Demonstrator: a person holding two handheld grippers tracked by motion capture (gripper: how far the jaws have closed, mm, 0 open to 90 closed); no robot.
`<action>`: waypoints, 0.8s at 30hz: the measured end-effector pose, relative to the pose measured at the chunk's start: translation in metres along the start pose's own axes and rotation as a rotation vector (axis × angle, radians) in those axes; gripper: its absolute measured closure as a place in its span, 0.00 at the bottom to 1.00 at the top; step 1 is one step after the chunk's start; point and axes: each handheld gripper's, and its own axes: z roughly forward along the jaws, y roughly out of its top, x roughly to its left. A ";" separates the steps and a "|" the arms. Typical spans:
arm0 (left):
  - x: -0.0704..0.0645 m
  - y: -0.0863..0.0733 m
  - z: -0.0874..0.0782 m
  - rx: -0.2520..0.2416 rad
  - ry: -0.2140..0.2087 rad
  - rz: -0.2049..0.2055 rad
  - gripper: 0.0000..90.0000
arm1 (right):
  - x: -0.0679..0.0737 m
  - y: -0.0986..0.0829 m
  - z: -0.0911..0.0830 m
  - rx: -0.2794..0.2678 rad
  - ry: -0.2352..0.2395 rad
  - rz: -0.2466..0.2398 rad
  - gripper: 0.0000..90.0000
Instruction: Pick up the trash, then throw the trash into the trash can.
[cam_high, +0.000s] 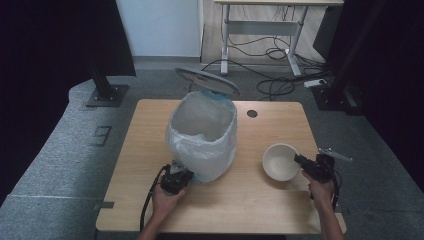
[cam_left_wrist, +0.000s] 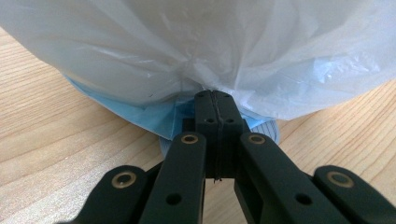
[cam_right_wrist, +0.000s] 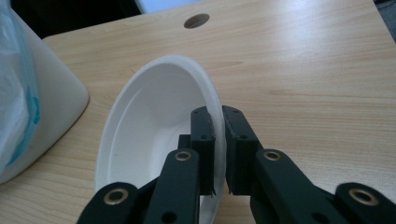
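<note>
Step in hand: the white bowl (cam_high: 280, 161) is gripped at its rim by the right gripper (cam_high: 301, 161), apparently to be carried to the lined bin (cam_high: 202, 136) and tipped out; this is judged from the layout.
Right jaws: nearly shut, one inside and one outside the bowl's (cam_right_wrist: 154, 130) wall, which is pinched between them.
Left jaws: pressed together on a gather of the white bag (cam_left_wrist: 201, 51) low on the bin's near side, by the left gripper (cam_high: 178, 176).
Bowl's place: on the table (cam_high: 150, 200), right of the bin, well apart from it.
How done well: the pinch should be kept firm so the thin rim does not slip; the bowl should be lifted clear of the bag's edge before tilting; the bin should be held steady by the bag.
Lid: the grey lid (cam_high: 207, 80) stands open behind the bin.
Hard to tell: whether anything lies in the bowl; the bin's inside; the bin's base, covered by bag and blue plastic (cam_left_wrist: 140, 114).
</note>
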 end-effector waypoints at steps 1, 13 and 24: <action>0.000 0.000 0.000 0.000 0.000 0.000 1.00 | 0.000 0.000 0.000 0.000 0.000 0.000 0.92; 0.000 0.000 0.000 0.001 0.000 0.002 1.00 | 0.001 0.003 -0.006 -0.029 0.020 0.008 0.92; 0.000 0.000 0.000 0.000 0.000 0.004 1.00 | 0.004 0.010 -0.014 -0.072 0.042 0.014 0.92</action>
